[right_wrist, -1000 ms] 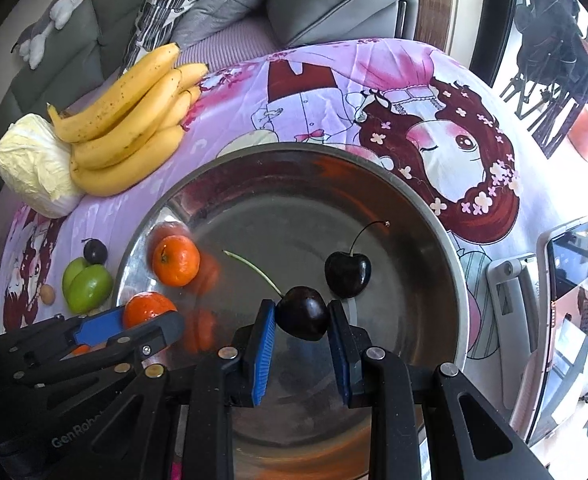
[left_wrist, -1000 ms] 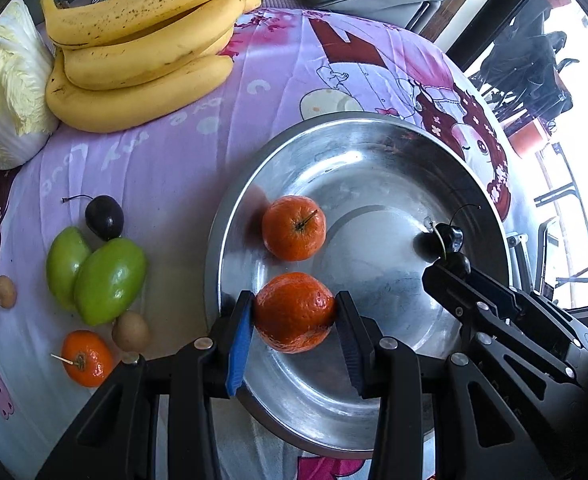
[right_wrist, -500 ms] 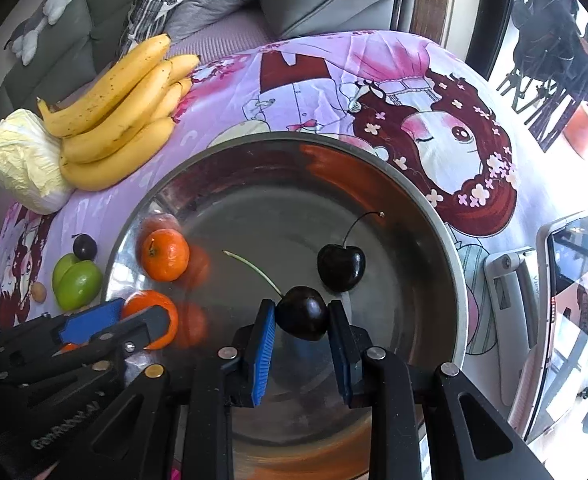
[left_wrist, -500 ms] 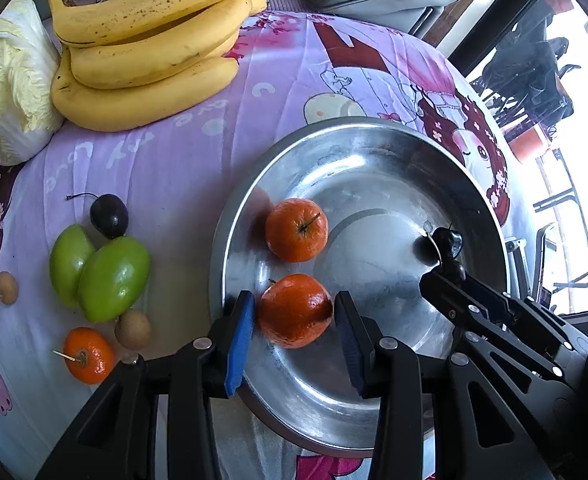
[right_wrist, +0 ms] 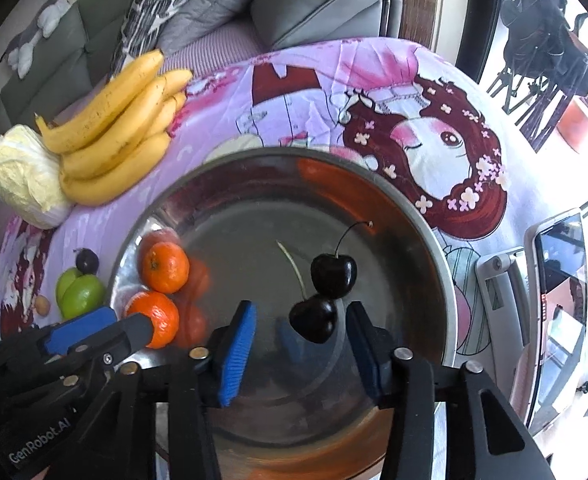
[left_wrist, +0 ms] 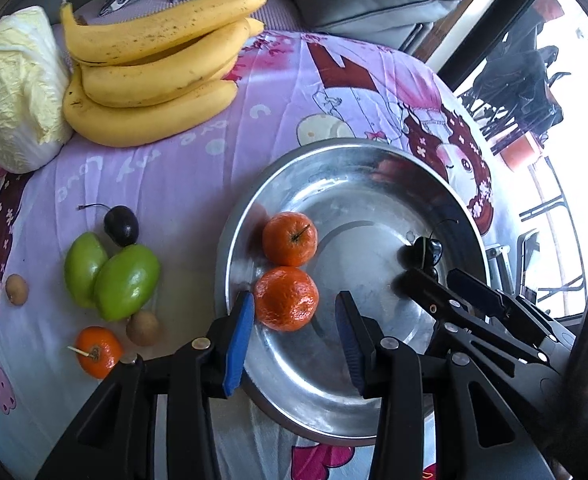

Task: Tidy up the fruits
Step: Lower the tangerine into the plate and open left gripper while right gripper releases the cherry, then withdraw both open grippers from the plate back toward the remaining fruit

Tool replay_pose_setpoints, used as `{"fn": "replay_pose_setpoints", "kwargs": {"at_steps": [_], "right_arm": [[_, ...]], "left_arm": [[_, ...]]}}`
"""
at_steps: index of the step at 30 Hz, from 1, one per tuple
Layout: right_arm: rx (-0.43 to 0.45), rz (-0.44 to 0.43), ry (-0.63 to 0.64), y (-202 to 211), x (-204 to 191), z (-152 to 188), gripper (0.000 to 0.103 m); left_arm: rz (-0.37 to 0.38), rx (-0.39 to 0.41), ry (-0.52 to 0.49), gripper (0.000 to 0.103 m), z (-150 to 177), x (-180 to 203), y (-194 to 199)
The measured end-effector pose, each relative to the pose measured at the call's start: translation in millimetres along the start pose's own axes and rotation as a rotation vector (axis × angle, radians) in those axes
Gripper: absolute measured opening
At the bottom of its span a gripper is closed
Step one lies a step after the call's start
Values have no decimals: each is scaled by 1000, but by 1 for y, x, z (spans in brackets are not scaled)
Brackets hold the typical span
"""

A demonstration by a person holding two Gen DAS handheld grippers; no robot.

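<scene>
Grey sofa cushions (right_wrist: 326, 4) back a cartoon-print purple cloth (left_wrist: 165, 168); both grippers' fingers spread, holding nothing

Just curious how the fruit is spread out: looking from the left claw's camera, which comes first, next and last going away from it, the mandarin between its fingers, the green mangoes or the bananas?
1. Mandarin, between the open left claw fingers, in the steel basin.
2. Green mangoes, to the left on the cloth.
3. Bananas, far back left, beside the cabbage.

"GenRobot.AI" in pale letters on the black left gripper (right_wrist: 105, 330) body, faint "love" lettering on the purple cartoon cloth (left_wrist: 165, 176)
</scene>
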State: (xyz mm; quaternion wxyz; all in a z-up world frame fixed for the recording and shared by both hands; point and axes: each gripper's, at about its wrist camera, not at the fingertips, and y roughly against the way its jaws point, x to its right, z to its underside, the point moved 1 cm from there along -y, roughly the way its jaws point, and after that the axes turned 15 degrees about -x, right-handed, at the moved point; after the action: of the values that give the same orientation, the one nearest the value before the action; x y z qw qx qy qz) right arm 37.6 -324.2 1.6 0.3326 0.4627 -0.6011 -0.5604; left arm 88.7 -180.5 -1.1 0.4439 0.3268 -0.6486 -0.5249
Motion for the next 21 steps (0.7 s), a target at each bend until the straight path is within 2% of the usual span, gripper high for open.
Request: {"fn": "replay_pose_setpoints", "kwargs": {"at_steps": [6,8,15,21], "right_arm": [[6,2,20,3,-5,1,58],[10,1,29,4,-7,2,60],[15,0,66,6,-19,5,61],[10,-4,117,4,-36,9,61]], "left_arm": [[-25,49,53,45,4,-19,16],[-41,67,83,51,6,-30,21],[-112,93,206,52,15,-74,26],[-147,104,260,52,24,-95,29]]}}
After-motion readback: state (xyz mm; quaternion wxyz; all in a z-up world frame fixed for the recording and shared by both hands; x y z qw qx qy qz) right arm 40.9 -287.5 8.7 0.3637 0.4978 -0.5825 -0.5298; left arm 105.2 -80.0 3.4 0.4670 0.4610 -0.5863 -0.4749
